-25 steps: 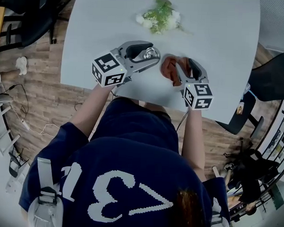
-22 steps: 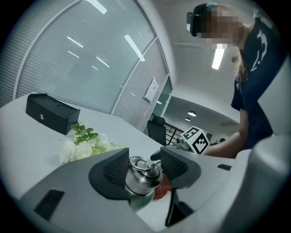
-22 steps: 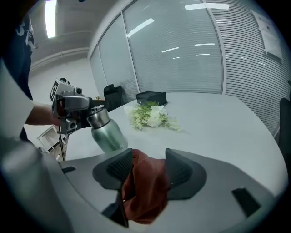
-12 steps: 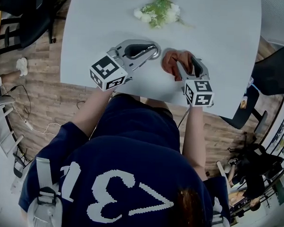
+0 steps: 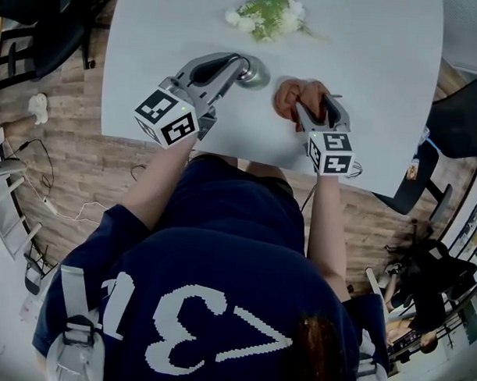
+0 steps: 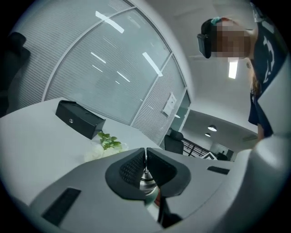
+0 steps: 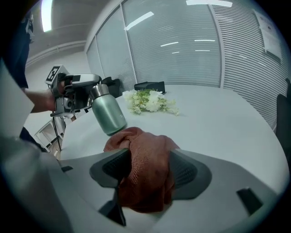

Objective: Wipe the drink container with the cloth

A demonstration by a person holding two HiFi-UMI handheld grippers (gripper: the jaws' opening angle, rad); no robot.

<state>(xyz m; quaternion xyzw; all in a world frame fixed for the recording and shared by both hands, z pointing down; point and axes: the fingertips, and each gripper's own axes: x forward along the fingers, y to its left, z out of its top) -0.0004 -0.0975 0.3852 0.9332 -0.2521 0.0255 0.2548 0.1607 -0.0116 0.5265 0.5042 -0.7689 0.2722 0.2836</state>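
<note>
Next move pretty much hangs on one thing: where the bottle (image 7: 108, 116) is placed relative to the cloth (image 7: 148, 164).

In the right gripper view the bottle is seen up and to the left of the cloth, just beyond it. It's held off the table (image 5: 368, 65) and tilted, with the cap end up-left and the base aimed down toward the cloth.

It's gripped at the top by the left gripper (image 5: 244, 69), whose jaws are closing almost together on a thin silver bit of the cap. The cloth is bunched between the jaws of the right gripper (image 5: 313, 102). Those are spread wide and opening a touch, with the pads pressed into the wad.

So the bottle's body is nearest the right gripper, and probably only a short reach forward-left is needed.

The tilt can't be read from the head view, where only the round top is shown. A small gap between bottle and cloth is shown there though, which gets squashed flat in the right gripper view. In the left gripper view only the pinch is shown, with a sliver of green below.
</note>
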